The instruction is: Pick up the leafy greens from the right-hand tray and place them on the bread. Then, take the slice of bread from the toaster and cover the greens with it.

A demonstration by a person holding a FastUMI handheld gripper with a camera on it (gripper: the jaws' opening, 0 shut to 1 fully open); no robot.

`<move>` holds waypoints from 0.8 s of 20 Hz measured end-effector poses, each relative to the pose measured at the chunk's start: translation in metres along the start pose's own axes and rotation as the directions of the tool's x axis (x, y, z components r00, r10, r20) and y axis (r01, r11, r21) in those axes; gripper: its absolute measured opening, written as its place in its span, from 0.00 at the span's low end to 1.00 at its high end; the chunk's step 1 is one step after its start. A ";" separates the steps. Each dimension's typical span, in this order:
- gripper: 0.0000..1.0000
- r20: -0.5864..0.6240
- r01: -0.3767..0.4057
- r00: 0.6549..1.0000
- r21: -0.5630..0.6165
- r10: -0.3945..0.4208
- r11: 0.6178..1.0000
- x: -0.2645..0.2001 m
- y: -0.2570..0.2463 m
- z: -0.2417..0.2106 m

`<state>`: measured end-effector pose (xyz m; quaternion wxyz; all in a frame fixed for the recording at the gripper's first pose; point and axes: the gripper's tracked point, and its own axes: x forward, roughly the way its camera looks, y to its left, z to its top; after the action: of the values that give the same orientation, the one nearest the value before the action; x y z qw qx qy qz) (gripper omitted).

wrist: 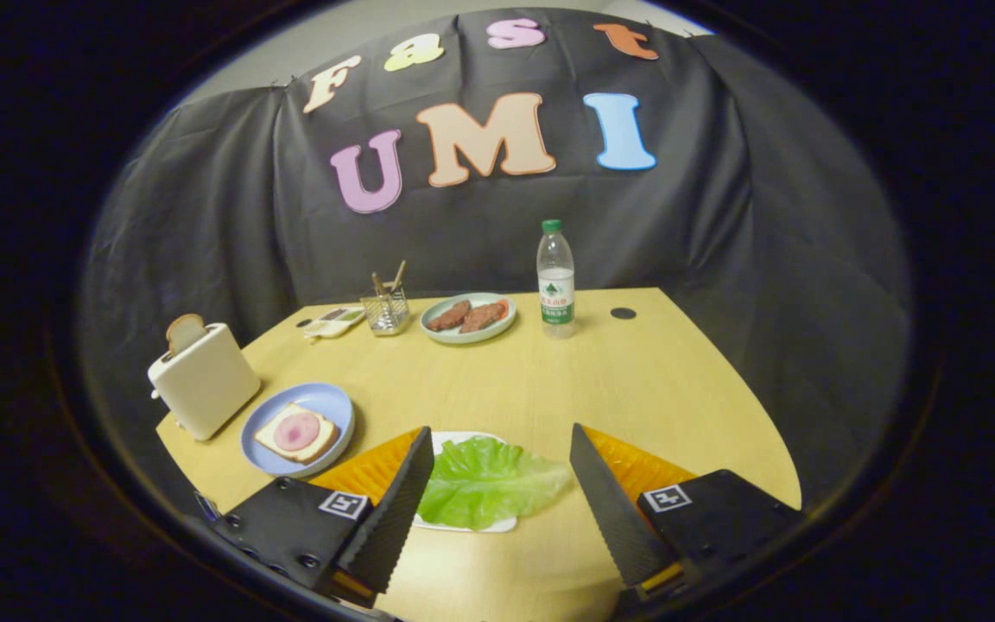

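Note:
A green lettuce leaf (487, 480) lies on a white tray (497, 523), right between my two fingers and slightly below them. My gripper (502, 441) is open, with nothing held. To the left, a blue plate (325, 403) carries a slice of bread (295, 433) with a round pink slice of meat on top. Further left stands a cream toaster (204, 378) with a second slice of bread (184, 332) sticking up out of its slot.
At the back of the wooden table (549, 389) sit a green plate with brown sausages (468, 318), a clear water bottle (555, 280), a glass holder with sticks (387, 307) and a small flat device (333, 322). The table's right edge curves away.

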<state>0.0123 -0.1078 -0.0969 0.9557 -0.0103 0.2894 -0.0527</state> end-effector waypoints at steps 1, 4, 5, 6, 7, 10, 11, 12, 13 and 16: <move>0.99 -0.012 0.007 1.000 -0.002 -0.007 1.000 0.000 -0.004 -0.004; 0.99 -0.077 0.047 0.996 -0.007 -0.047 0.999 0.007 -0.019 -0.028; 0.99 -0.107 0.057 0.993 -0.003 -0.057 0.998 0.009 -0.024 -0.037; 0.99 -0.134 0.062 0.989 0.000 -0.061 0.998 0.010 -0.026 -0.043; 0.99 -0.160 0.065 0.985 -0.003 -0.065 0.998 0.012 -0.028 -0.049; 0.99 -0.203 0.061 0.977 0.004 -0.059 0.998 0.017 -0.032 -0.055; 0.99 -0.218 0.055 0.975 0.014 -0.051 0.998 0.020 -0.031 -0.058; 0.99 -0.235 0.052 0.971 0.024 -0.045 0.998 0.025 -0.031 -0.060; 0.99 -0.253 0.051 0.967 0.032 -0.041 0.998 0.029 -0.030 -0.063; 0.99 -0.273 0.071 0.960 0.052 -0.054 0.996 0.043 -0.034 -0.070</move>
<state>0.0060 -0.1455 -0.1774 0.9047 0.0170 0.4156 -0.0926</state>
